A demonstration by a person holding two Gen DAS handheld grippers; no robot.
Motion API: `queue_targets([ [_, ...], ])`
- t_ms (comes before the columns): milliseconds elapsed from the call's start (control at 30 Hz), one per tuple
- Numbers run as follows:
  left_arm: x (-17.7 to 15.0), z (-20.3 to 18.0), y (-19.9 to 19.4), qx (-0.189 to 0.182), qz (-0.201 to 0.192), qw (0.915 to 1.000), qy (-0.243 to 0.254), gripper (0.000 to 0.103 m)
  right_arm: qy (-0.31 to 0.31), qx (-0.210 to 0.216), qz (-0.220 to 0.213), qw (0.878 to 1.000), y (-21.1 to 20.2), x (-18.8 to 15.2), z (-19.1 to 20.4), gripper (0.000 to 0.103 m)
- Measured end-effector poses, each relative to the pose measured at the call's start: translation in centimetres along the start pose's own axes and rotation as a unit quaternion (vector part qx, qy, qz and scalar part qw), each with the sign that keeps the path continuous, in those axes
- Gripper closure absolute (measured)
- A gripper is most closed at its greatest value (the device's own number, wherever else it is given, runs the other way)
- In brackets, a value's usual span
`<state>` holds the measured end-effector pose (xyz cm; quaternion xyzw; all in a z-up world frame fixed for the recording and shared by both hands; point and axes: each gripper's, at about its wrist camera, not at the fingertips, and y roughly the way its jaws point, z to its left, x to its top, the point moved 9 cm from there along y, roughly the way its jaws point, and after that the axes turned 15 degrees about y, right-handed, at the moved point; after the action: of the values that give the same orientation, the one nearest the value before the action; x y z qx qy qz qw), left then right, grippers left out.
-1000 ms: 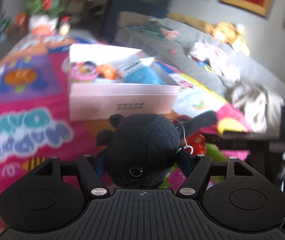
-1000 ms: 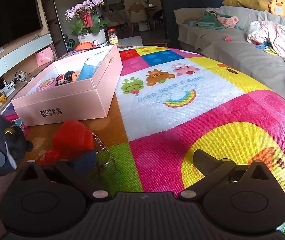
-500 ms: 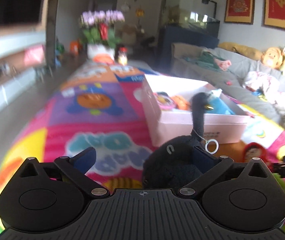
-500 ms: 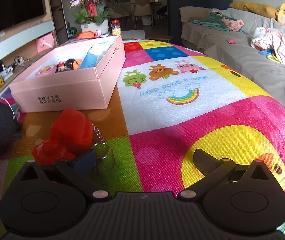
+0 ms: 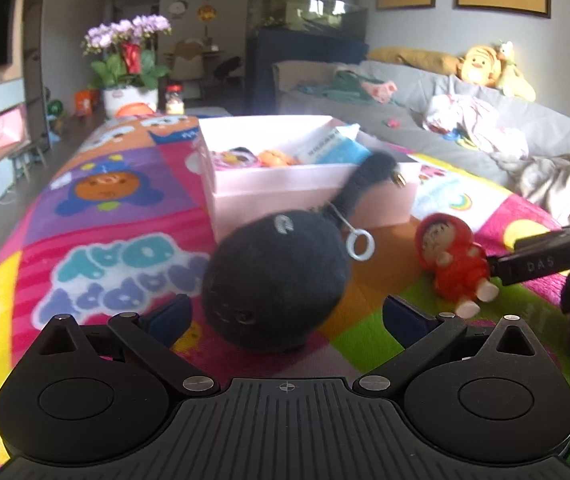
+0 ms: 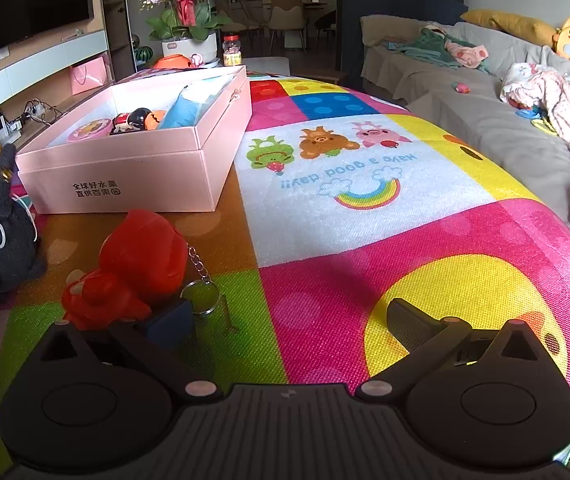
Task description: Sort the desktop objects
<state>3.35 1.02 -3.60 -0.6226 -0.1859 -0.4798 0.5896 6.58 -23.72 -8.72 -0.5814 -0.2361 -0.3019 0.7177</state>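
**Left wrist view: black plush, loose on mat**

Item: black plush toy (image 5: pixel 273 280), round, fuzzy, w/ white ring; lies frame centre on play mat (image 5: pixel 105 216), between fingers of left claw (image 5: pixel 285 314), untouched. Claw spread wide, nothing held. Tail runs up-right toward pink box (image 5: pixel 309 196), just behind. Right claw (image 6: pixel 289 320) apart, empty; red doll keychain (image 6: pixel 133 268) against its lower-left finger.

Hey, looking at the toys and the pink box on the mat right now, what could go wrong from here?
1. The black plush lies loose between the open left claw fingers, outside the pink box; closing off-centre might squeeze it sideways.
2. The right claw has one finger against the red doll; a push could slide it away.
3. The doll's keyring might snag that finger.
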Motion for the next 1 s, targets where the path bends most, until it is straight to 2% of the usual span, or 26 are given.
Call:
queue_targets([
  [100, -0.3, -1.1, 0.3, -0.034, 0.008, 0.9994, -0.008, 0.000, 0.000, 0.000, 0.000, 1.000, 0.0, 0.0, 0.0, 0.000],
  [233, -0.2, -3.2, -0.3, -0.118, 0.008, 0.9926, -0.028, 0.000, 0.001, 0.000, 0.000, 1.000, 0.0, 0.0, 0.0, 0.000],
  [300, 0.1, -4.0, -0.8, -0.130, -0.002, 0.9915, -0.011, 0.000, 0.001, 0.000, 0.000, 1.000, 0.0, 0.0, 0.0, 0.000],
  [467, 0.8, -4.4, -2.4, -0.096, -0.031, 0.9940, 0.042, 0.000, 0.000, 0.000, 0.000, 1.000, 0.0, 0.0, 0.0, 0.000],
  [600, 1.3, -3.2, -1.8, -0.007, -0.023, 0.9966, 0.079, 0.000, 0.001, 0.000, 0.000, 1.000, 0.0, 0.0, 0.0, 0.000],
  [633, 1.4, -3.2, -1.5, -0.001, -0.022, 0.9959, 0.088, 0.000, 0.001, 0.001, 0.000, 1.000, 0.0, 0.0, 0.0, 0.000],
  [733, 2.2, -4.5, -1.3, -0.035, -0.029, 0.9942, 0.097, 0.000, 0.014, 0.010, -0.003, 1.000, -0.4, 0.2, -0.2, 0.000],
  [800, 2.7, -5.3, -1.0, -0.028, -0.034, 0.9922, 0.116, 0.000, 0.052, 0.017, -0.011, 0.998, -1.2, 0.7, -1.0, 0.000],
  [900, 2.8, -5.2, -0.3, -0.016, -0.023, 0.9928, 0.117, 0.000, 0.125, 0.083, 0.008, 0.989, -2.3, 1.2, -1.0, 0.000],
  [1000, 3.1, -4.6, -0.4, -0.008, -0.022, 0.9938, 0.109, 0.000, 0.150, 0.125, 0.023, 0.981, -2.9, 1.9, 0.4, 0.000],
])
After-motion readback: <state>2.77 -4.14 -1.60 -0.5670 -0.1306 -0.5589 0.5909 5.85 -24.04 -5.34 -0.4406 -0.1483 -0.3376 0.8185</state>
